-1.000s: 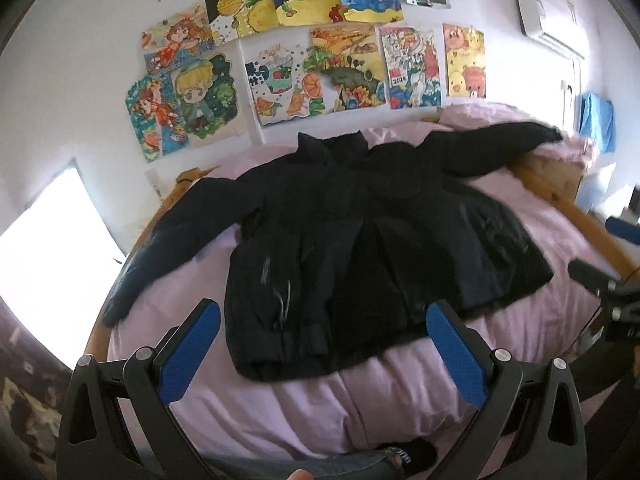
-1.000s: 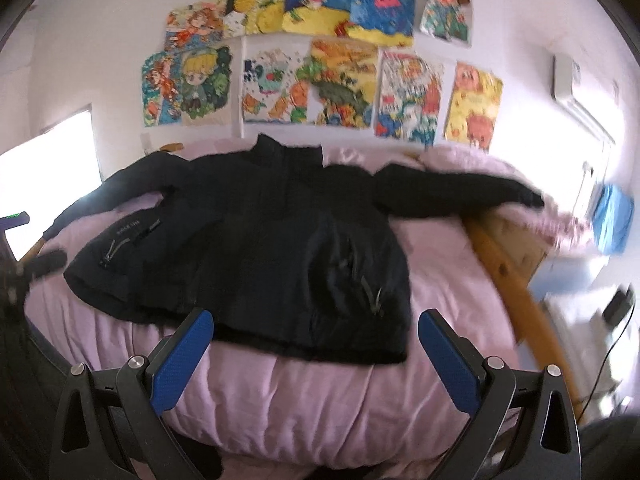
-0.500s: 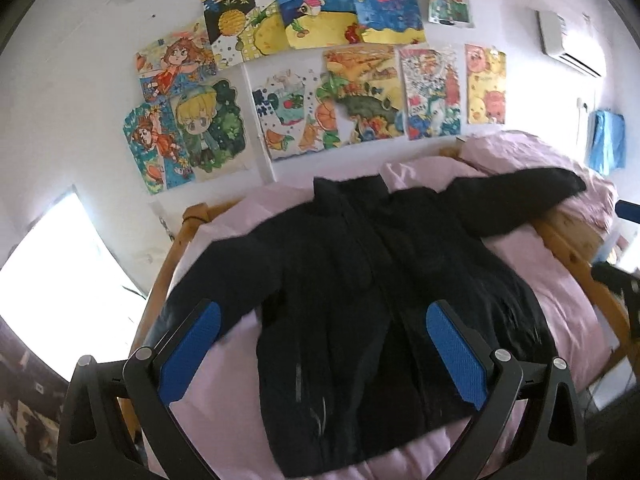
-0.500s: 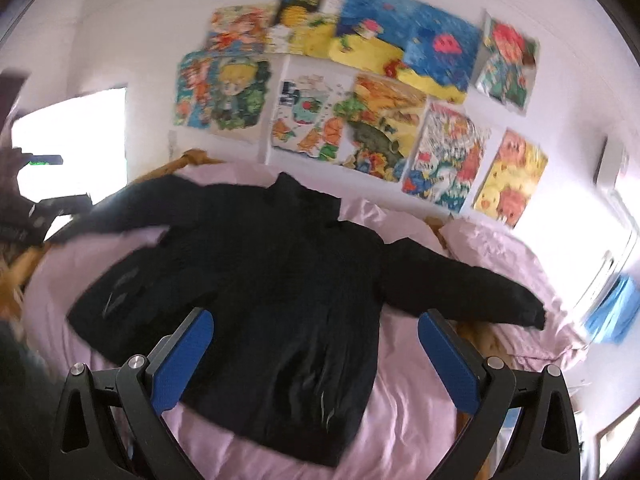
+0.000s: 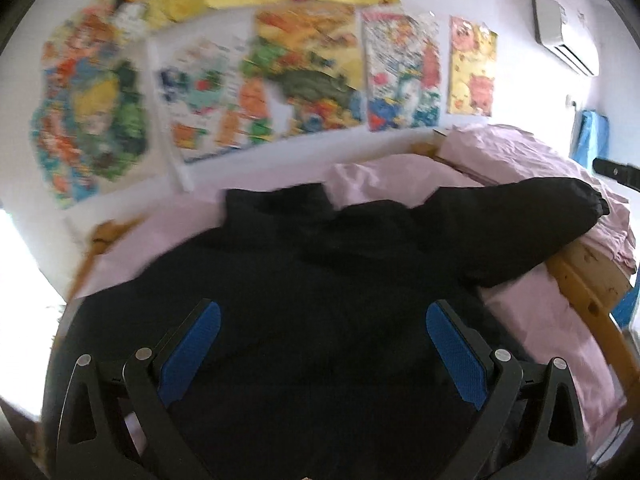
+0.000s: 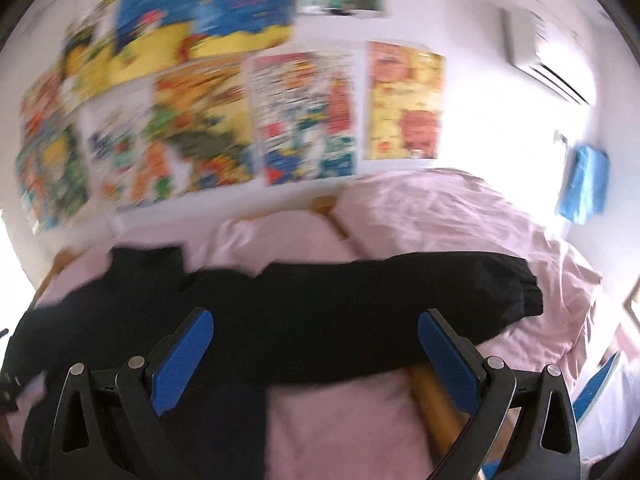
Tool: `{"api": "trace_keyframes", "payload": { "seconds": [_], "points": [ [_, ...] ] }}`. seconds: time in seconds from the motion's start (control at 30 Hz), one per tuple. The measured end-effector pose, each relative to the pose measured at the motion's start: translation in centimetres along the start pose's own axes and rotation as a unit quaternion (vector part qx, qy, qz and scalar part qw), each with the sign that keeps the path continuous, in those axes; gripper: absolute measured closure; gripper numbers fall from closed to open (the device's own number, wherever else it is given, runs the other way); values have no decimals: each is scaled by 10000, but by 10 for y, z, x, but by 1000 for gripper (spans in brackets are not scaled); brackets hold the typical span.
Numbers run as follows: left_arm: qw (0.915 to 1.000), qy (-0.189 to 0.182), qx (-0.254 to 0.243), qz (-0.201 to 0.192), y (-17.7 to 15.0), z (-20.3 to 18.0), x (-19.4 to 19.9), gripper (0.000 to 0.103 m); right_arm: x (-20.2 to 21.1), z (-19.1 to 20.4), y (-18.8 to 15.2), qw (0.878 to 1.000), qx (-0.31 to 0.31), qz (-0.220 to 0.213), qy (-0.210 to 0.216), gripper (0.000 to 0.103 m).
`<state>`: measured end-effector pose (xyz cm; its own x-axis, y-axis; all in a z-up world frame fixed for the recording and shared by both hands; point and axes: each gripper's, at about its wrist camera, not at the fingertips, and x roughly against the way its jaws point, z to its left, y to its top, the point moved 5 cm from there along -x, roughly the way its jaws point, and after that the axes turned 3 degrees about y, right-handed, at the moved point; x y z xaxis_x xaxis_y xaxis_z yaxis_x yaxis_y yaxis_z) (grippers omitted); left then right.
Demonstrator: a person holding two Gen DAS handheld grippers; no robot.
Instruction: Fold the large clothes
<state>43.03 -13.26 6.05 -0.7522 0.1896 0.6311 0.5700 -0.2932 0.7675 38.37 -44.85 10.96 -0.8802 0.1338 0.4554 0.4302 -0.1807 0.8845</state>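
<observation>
The jacket (image 5: 320,300) was black cloth, matt and soft-looking, its sleeve (image 6: 400,300) gathered at the cuff. The bedsheet (image 6: 440,232) was pale pink cloth, matt and creased. The bed frame (image 5: 580,280) was light wood, smooth with a slight sheen. The left claw (image 5: 323,354) and right claw (image 6: 315,358) were black matt plastic with small shiny metal pins; their pads (image 5: 456,360) were blue and finely textured. The posters (image 5: 400,68) were paper. The air conditioner (image 5: 564,40) was smooth white plastic.
</observation>
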Motion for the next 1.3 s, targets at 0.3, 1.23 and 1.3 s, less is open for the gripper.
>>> {"api": "trace_keyframes", "payload": {
  "seconds": [0.3, 1.23, 1.3],
  "points": [
    [9953, -797, -76, 546, 4, -76, -151, 2, -45, -176, -10, 9835, -1348, 95, -1206, 0],
    [9789, -1198, 595, 1543, -39, -36, -249, 1, -66, -224, -12, 9588, -2726, -681, -424, 86],
    [9782, -1251, 781, 1460, -34, -15, -235, 1, -57, -194, 5, 9710, -2209, -878, -265, 86]
  ]
}}
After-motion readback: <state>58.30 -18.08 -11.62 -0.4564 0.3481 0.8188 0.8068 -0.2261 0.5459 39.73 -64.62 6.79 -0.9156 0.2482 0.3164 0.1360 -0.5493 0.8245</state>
